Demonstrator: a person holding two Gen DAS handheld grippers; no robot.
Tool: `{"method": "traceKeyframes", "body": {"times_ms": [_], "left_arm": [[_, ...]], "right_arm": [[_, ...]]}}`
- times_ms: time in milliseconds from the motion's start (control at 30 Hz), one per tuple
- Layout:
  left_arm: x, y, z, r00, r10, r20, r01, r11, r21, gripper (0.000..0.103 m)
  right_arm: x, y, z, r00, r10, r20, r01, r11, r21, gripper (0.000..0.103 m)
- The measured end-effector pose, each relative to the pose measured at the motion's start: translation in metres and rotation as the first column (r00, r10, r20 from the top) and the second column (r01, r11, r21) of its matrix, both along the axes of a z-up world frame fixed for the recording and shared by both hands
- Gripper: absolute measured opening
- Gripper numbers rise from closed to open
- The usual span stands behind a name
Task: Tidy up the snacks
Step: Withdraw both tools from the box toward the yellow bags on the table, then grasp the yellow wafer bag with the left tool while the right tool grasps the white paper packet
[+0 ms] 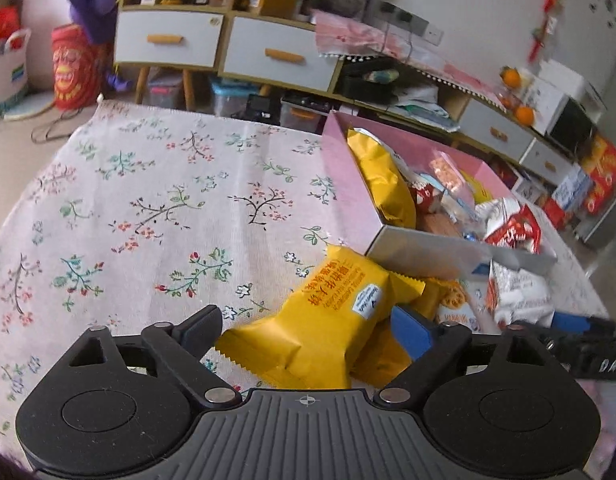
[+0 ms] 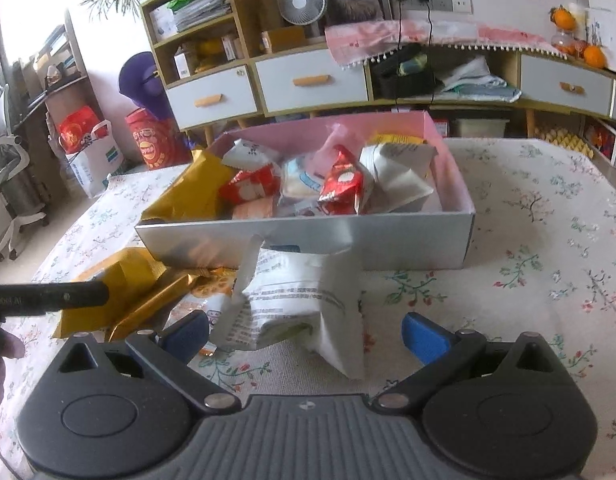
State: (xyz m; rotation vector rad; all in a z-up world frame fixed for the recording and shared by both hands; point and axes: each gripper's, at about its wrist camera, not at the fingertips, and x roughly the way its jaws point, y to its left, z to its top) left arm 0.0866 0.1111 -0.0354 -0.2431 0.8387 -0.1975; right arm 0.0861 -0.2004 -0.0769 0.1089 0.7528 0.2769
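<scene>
A yellow snack packet [image 1: 327, 320] lies on the floral tablecloth between the fingers of my left gripper [image 1: 308, 328], which stands open around it; the pads do not visibly squeeze it. Beside it lie another yellow packet [image 1: 387, 356], a waffle-print packet [image 1: 451, 300] and a white packet [image 1: 519, 292]. That white packet [image 2: 300, 300] sits between the wide-open fingers of my right gripper [image 2: 306, 334], clear of both pads. Just beyond stands the pink-lined silver box [image 2: 387, 240], its near wall [image 1: 427, 252] close to the packets, filled with several snacks.
The other gripper's body [image 2: 48, 298] reaches in from the left over the golden packets [image 2: 128, 292], with a hand [image 2: 0, 360] behind it. Bare tablecloth [image 1: 148, 200] spreads left of the box. A drawer cabinet [image 2: 308, 80] and a fan [image 2: 300, 2] stand past the table.
</scene>
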Motion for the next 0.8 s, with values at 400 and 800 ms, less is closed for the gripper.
{"method": "traceKeyframes", "body": {"times_ms": [400, 800], "left_arm": [[0.003, -0.009, -0.001, 0.999, -0.026, -0.037, 0.026, 1.000, 0.001, 0.075], [0.001, -0.016, 0.002, 0.999, -0.023, -0.037, 0.024, 1.000, 0.013, 0.073]], "right_arm": [[0.006, 0.003, -0.002, 1.000, -0.004, -0.019, 0.004, 1.000, 0.006, 0.089], [0.010, -0.001, 0.003, 0.999, -0.027, -0.025, 0.027, 1.000, 0.016, 0.089]]}}
